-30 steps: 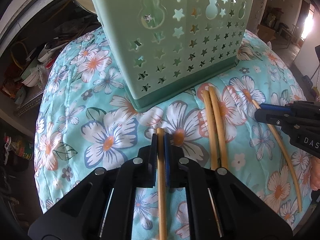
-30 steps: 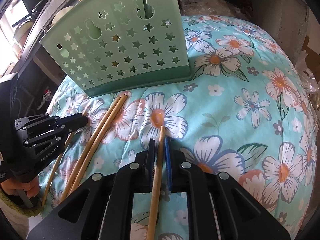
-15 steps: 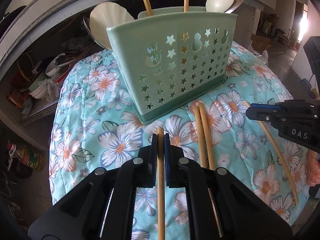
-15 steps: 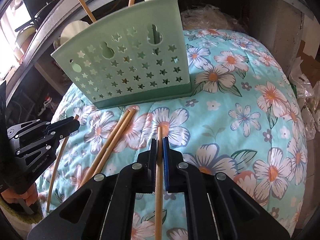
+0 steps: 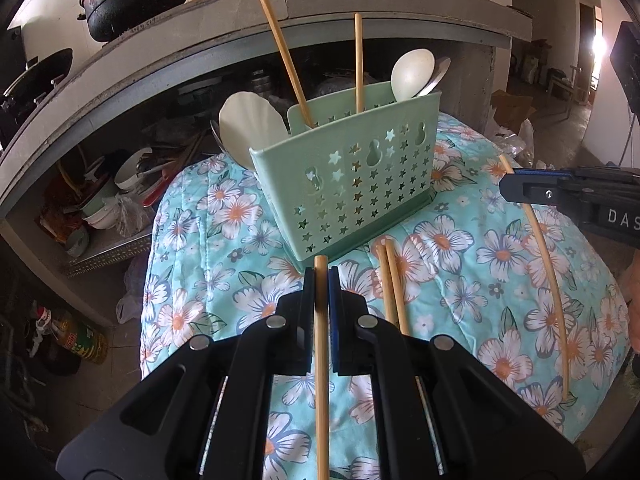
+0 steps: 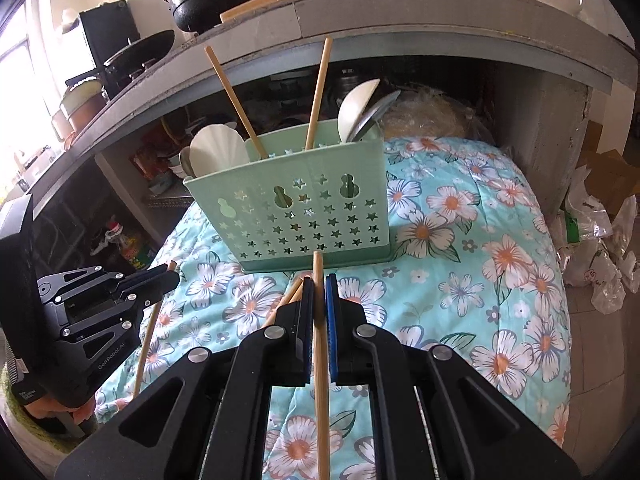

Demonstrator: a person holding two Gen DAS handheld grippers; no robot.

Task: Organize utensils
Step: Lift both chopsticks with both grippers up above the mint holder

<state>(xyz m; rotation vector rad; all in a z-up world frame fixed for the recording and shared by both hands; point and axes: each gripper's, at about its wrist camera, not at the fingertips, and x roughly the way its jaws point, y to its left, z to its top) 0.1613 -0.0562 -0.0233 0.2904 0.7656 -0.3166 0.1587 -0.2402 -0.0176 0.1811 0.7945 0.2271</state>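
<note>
Chopstick transfer toward the green star-punched caddy [image 5: 352, 184]: left gripper [image 5: 321, 280] and right gripper [image 6: 318, 284] each pinch one bamboo chopstick [image 5: 321, 344] [image 6: 320, 344], short of the caddy. Two loose chopsticks [image 5: 394, 280] lie at its base. Each tip probably needs raising above the rim, then tilting steeper, clear of the spoons [image 5: 412, 68].

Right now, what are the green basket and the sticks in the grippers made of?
The green basket looks like matte moulded plastic: thin, even walls with star-shaped holes cut through. The stick in the left gripper and the stick in the right gripper look like bare bamboo or wood: pale tan and unpainted, though which of the two I cannot tell.
</note>
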